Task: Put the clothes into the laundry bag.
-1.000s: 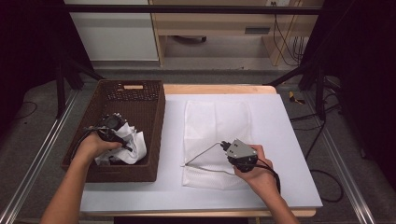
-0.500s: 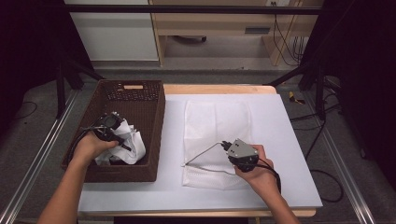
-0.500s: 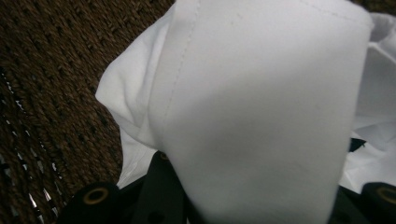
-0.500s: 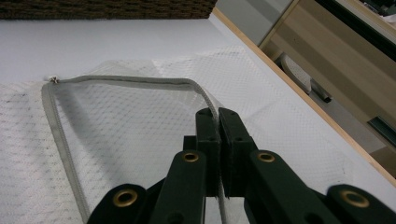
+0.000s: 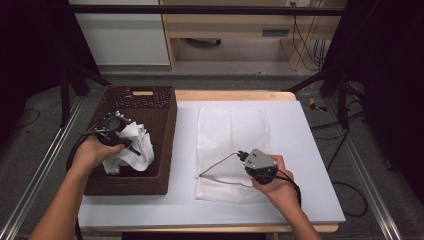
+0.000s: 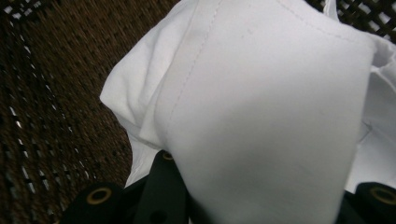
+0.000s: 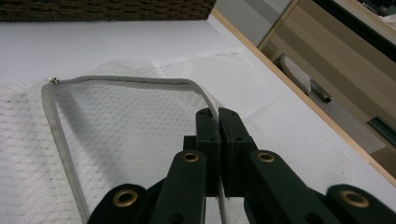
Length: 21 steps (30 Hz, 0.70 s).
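A white cloth (image 5: 137, 147) hangs half lifted out of a brown wicker basket (image 5: 169, 125) at the table's left. My left gripper (image 5: 131, 142) is shut on the cloth; its jaws have just been closing with the fabric between them. In the left gripper view the cloth (image 6: 261, 107) drapes over the jaws and hides their tips. A white mesh bag (image 5: 232, 130) lies flat in the middle of the table. My right gripper (image 5: 241, 156) is shut on the bag's grey zipper edge (image 7: 121, 80) and holds it raised, so the mouth gapes. The edge runs between the closed fingertips (image 7: 208, 122).
The white tabletop (image 5: 310, 165) has bare room to the right of the bag and along its front. A wooden shelf unit (image 5: 235, 30) stands beyond the far edge. Metal rails run down both sides, and cables lie on the floor at the right.
My left hand has risen and drawn the white cloth higher out of the basket. The right hand and the bag's raised edge have stayed where they were.
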Each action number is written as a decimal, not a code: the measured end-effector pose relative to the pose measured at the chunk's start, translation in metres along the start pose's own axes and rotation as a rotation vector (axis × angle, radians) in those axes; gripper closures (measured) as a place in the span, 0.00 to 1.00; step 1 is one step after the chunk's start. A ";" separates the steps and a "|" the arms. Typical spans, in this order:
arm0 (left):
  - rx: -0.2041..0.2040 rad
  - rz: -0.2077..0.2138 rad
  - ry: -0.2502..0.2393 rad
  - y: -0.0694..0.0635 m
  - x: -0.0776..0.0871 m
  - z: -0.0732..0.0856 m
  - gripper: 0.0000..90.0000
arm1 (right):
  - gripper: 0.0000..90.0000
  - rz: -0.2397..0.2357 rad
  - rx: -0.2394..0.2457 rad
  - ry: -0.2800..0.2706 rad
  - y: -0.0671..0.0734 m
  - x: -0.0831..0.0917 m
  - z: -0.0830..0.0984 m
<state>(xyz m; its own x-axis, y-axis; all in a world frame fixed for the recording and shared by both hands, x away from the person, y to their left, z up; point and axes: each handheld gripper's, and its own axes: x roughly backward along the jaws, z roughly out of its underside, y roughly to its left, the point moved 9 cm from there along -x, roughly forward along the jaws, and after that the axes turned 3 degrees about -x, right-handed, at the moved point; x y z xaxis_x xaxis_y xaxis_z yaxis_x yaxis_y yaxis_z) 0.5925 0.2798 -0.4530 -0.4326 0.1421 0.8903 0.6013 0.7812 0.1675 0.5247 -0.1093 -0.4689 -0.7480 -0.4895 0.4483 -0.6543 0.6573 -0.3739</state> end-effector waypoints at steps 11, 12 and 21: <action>0.018 -0.025 -0.079 0.010 0.040 -0.019 0.83 | 0.98 -0.004 -0.005 0.002 -0.001 0.000 0.001; 0.023 -0.023 -0.092 0.010 0.043 -0.021 0.83 | 0.98 -0.005 -0.006 0.003 -0.001 0.000 0.001; 0.001 -0.041 -0.162 0.004 0.079 -0.033 0.83 | 0.98 -0.064 -0.084 -0.004 -0.001 -0.003 0.004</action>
<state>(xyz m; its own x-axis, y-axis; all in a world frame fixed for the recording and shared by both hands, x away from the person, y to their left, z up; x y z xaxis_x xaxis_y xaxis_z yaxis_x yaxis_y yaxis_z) 0.5827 0.2743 -0.3679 -0.5594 0.2064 0.8028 0.5806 0.7888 0.2017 0.5271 -0.1106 -0.4736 -0.7054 -0.5341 0.4660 -0.6892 0.6704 -0.2747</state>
